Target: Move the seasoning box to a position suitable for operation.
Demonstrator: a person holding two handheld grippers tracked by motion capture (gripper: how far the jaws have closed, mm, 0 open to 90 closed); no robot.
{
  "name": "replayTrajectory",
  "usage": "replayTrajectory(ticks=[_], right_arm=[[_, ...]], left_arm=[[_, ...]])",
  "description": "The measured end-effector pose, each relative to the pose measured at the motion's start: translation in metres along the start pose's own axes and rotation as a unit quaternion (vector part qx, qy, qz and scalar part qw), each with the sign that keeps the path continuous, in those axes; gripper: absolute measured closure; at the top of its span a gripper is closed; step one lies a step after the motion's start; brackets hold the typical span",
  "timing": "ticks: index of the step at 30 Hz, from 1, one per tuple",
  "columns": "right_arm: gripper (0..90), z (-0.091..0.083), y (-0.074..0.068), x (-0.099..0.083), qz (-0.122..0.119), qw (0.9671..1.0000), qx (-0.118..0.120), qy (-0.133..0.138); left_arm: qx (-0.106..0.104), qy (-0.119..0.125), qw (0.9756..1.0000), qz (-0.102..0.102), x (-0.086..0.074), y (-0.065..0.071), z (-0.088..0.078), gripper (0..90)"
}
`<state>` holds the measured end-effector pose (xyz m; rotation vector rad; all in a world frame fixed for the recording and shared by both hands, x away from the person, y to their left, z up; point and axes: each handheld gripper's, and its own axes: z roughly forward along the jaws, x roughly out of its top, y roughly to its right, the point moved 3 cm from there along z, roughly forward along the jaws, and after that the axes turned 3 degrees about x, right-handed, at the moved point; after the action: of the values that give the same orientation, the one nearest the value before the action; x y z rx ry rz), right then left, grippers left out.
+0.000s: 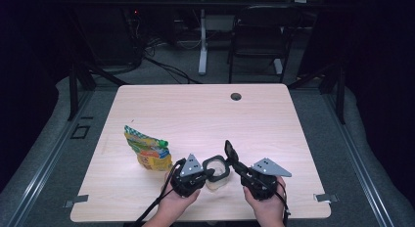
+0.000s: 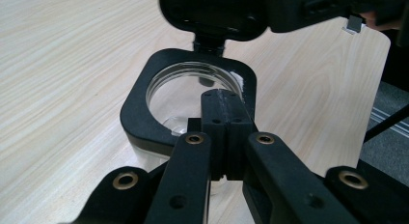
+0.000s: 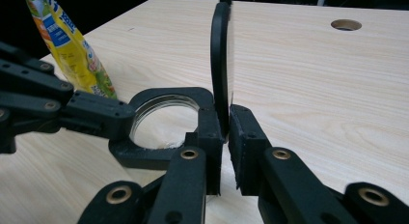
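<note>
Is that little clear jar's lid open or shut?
Open: the lid stands upright, pinched by the right claw, above the jar.

You're at a dark lab recording bay: pale wood-grain table [image 1: 195, 109], black folding chair [image 1: 257, 36], floor cable bundle [image 1: 161, 56].

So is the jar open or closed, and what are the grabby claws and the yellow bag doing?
Clear jar with black square rim: upright, open.
Black hinged lid: flipped up, on edge.
Left gripper: shut on the jar's rim.
Right gripper: shut on the lid.
Yellow snack pouch with green cap: capped, apart from the jar.
</note>
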<state>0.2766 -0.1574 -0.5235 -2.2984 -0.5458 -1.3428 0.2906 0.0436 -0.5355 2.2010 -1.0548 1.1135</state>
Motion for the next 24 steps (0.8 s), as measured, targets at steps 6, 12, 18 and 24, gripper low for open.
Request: replayTrajectory(ticks=[6, 12, 18, 24], right_arm=[[83.9, 0.009, 0.007, 0.008, 0.003, 0.9998, 0.011, -0.014], [84.2, 0.023, 0.011, 0.018, 0.008, 0.9994, 0.022, -0.023], [84.0, 0.038, 0.012, 0.026, 0.019, 0.9987, 0.037, -0.028], [83.5, 0.05, 0.012, 0.031, 0.029, 0.9976, 0.054, -0.033]], left_arm=[[-0.001, 0.001, 1.0, -0.001, 0.0, 0.001, 0.001, 90.0], [-0.003, 0.002, 1.0, -0.005, 0.0, 0.002, 0.001, 90.0], [-0.006, 0.007, 0.9999, -0.007, 0.0, 0.005, 0.002, 89.7], [-0.007, 0.008, 0.9999, -0.007, -0.001, 0.005, 0.002, 89.0]])
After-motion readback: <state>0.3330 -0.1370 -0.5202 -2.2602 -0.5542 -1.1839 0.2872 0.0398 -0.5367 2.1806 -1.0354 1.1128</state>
